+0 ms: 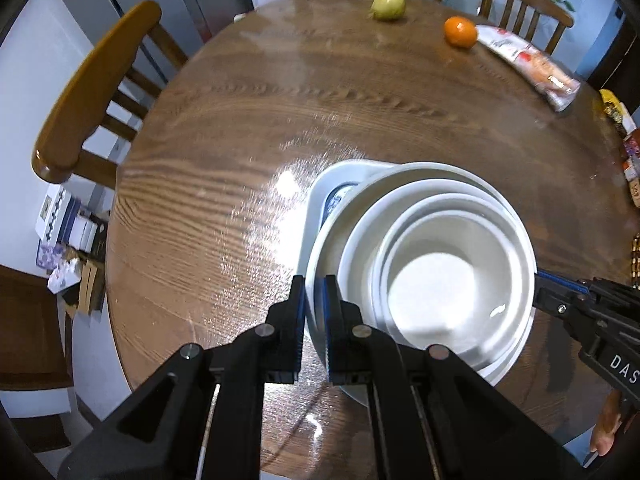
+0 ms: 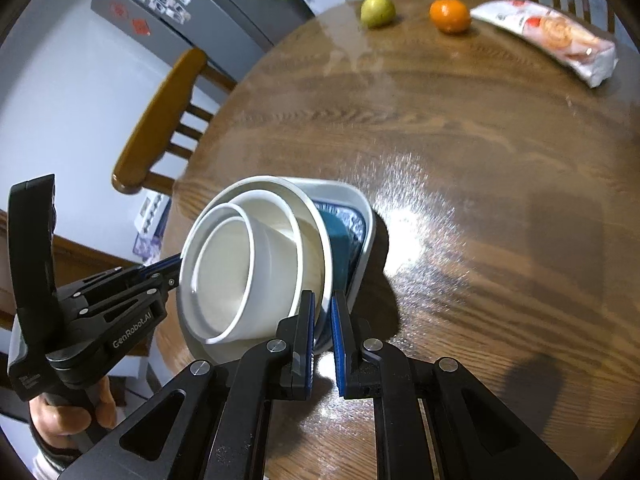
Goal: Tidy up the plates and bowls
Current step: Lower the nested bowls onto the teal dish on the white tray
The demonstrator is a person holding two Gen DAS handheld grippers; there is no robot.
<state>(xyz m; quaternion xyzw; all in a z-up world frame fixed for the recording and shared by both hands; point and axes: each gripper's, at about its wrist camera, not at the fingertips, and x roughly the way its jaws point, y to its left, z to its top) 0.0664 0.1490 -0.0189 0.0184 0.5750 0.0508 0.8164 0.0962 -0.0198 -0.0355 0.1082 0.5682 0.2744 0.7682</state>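
A dish stack hangs between my two grippers over the round wooden table [image 1: 248,128]. Its base is a squarish white plate with a blue pattern [image 1: 320,184] [image 2: 362,216]. On that plate rests a wide round white dish [image 1: 352,216], with smaller white bowls [image 1: 440,280] [image 2: 224,272] nested inside. My left gripper [image 1: 314,292] [image 2: 174,270] is shut on the stack's left rim. The right gripper [image 2: 323,304] [image 1: 540,292] is shut on the opposite rim. The stack casts a dark shadow on the tabletop beside it.
At the table's far side lie a yellow-green fruit [image 1: 388,6], an orange [image 1: 460,31] and a snack packet [image 1: 528,66]. More packets [image 1: 628,148] crowd the right edge. A wooden chair [image 1: 92,92] stands at the left, others behind the table.
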